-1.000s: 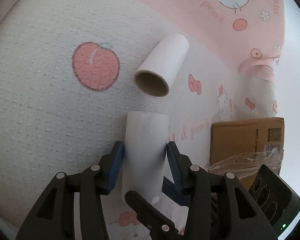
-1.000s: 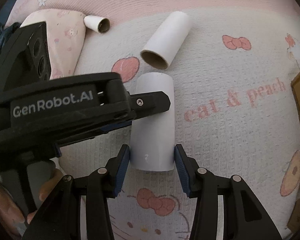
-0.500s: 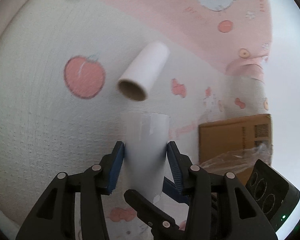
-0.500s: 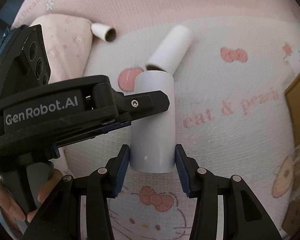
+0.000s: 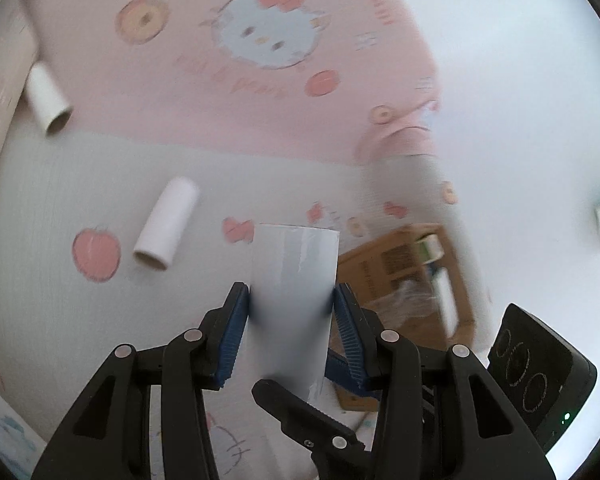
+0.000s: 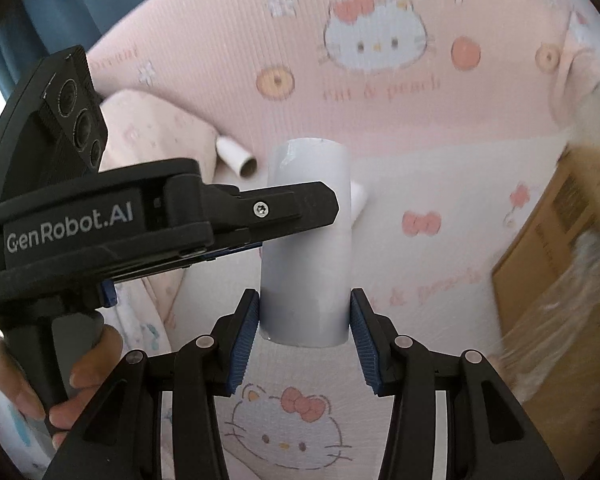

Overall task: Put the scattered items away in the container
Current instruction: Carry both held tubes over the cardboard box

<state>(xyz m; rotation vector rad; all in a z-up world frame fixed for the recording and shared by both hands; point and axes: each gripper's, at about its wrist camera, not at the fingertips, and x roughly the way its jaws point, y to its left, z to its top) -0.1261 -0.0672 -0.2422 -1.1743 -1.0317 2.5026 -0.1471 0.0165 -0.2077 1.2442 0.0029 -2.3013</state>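
Note:
A white paper tube (image 5: pixel 294 280) hangs above the bedspread, held by both grippers at once. My left gripper (image 5: pixel 291 300) is shut on its upper part, blue pads pressed to both sides. My right gripper (image 6: pixel 304 312) is shut on the lower end of the same tube (image 6: pixel 306 264). The left gripper's body (image 6: pixel 100 220) crosses the right wrist view from the left. An open cardboard box (image 5: pixel 404 264) lined with clear plastic sits to the right, also at the right edge (image 6: pixel 560 240). Two more tubes lie on the bed, one mid-left (image 5: pixel 166 224) and a smaller one far left (image 5: pixel 48 100).
The bed carries a pink and white cartoon-cat cover (image 5: pixel 180 112). A pale pillow (image 6: pixel 160 128) lies at the left beside the small tube (image 6: pixel 236 156). A blue curtain (image 6: pixel 80 0) hangs behind. A person's hand (image 6: pixel 92 364) grips the left tool's handle.
Both grippers rose together with the white tube, lifting it off the bedspread. The loose tubes look smaller and farther, and more of the box's inside shows.

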